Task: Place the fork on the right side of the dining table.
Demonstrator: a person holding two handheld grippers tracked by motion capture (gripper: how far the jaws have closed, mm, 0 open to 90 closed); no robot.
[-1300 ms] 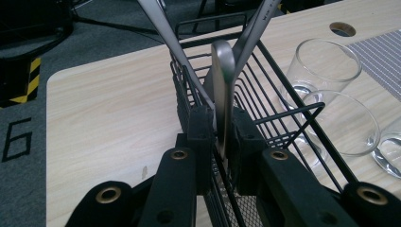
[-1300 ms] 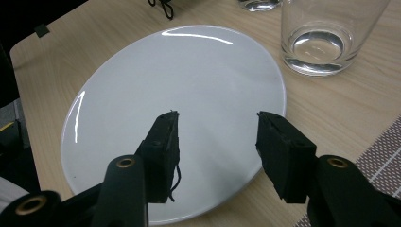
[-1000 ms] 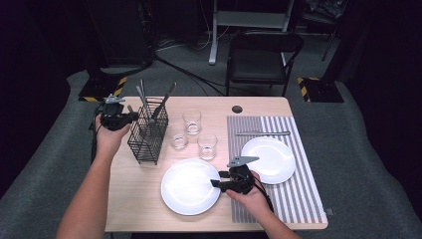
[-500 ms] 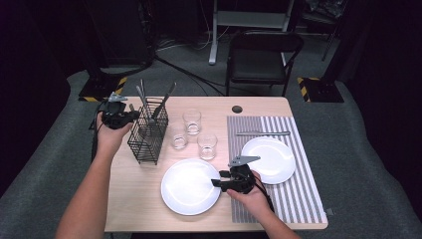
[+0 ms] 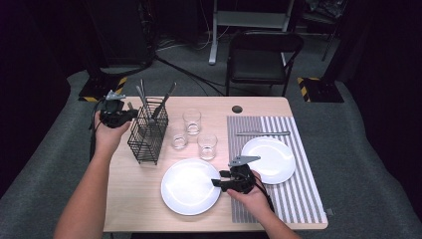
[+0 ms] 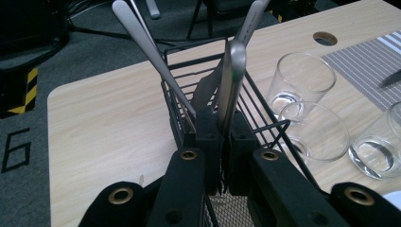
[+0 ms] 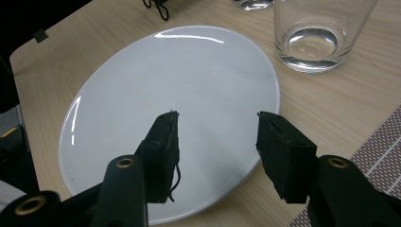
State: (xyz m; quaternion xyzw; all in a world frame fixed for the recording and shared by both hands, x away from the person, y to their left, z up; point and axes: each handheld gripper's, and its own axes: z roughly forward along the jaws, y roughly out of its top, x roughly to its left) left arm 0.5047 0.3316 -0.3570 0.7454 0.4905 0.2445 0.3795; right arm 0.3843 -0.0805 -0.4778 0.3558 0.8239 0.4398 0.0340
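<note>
Pinching a slim, stiff steel utensil handle (image 6: 232,80) standing in the black wire cutlery basket (image 5: 148,135), the left gripper (image 6: 221,142) is clamped low on slippery metal. The right gripper (image 7: 215,142) hangs open over the white round plate (image 7: 142,109).

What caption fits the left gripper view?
Left tool shut on a utensil handle in the wire caddy, three glasses beside.
</note>
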